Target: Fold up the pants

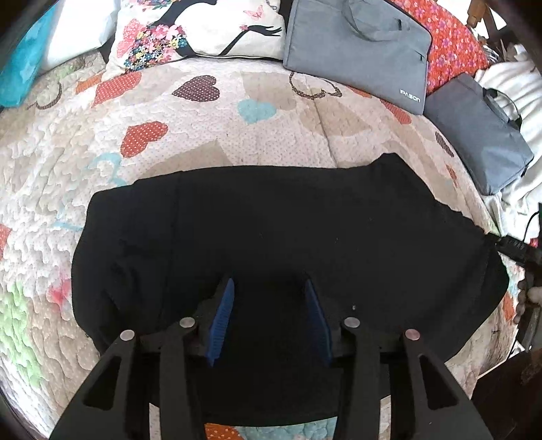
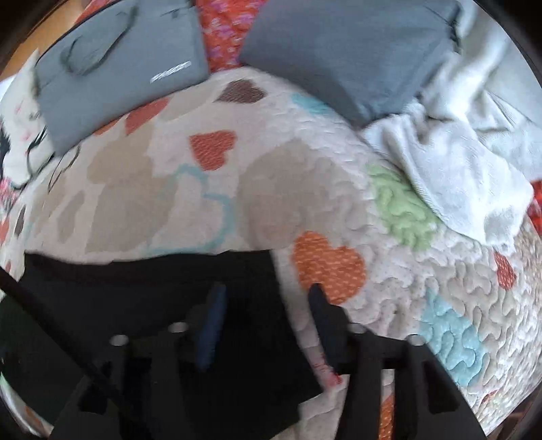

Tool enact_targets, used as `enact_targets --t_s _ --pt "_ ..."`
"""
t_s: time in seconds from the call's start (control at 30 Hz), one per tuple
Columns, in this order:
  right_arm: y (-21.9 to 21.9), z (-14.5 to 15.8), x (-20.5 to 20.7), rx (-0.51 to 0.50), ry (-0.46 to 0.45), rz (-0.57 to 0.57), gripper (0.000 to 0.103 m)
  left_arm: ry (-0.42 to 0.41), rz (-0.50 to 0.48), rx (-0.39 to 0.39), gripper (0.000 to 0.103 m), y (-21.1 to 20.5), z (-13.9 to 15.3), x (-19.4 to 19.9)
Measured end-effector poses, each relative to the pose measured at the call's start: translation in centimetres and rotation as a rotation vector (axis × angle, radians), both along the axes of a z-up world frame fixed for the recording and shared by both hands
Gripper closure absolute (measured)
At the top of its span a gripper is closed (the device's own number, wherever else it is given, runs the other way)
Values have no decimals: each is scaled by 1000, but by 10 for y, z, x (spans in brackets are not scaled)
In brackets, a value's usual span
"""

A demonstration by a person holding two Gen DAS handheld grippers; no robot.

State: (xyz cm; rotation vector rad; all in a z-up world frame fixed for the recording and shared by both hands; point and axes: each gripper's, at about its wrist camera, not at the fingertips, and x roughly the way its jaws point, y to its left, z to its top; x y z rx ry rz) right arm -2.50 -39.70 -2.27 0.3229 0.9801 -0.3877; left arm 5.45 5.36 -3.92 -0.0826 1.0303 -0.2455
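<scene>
The black pants (image 1: 288, 243) lie folded flat in a wide band on the heart-patterned quilt (image 1: 203, 135). My left gripper (image 1: 271, 287) is open above the pants' near middle, blue pads apart, holding nothing. In the right wrist view the pants (image 2: 142, 291) fill the lower left, their right edge running down the frame's middle. My right gripper (image 2: 266, 292) is open over that right edge: the left finger is over the black cloth, the right finger over the quilt (image 2: 338, 189). This view is blurred.
Two grey laptop bags (image 1: 359, 47) (image 1: 481, 135) lie at the far side of the bed, next to a floral pillow (image 1: 200, 30) and a red flowered cloth (image 1: 450, 37). A white fluffy blanket (image 2: 467, 162) lies at the right. A black cable (image 1: 511, 245) lies at the pants' right end.
</scene>
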Motion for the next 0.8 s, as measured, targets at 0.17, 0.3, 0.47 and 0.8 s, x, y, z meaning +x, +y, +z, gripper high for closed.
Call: enact_targets --t_s 0.17,0.3,0.47,0.8 --pt "-23 38 -31 -68 -144 -163 43 1 0 -2 57 -1 1 1" --pt "-14 48 -42 279 -264 31 43 1 5 -1 56 -2 0 2" --pt "5 5 -33 342 -69 54 45 -15 19 -24 56 3 4 -1" --pt "100 74 2 208 -189 358 46 30 140 -136 56 39 6 6"
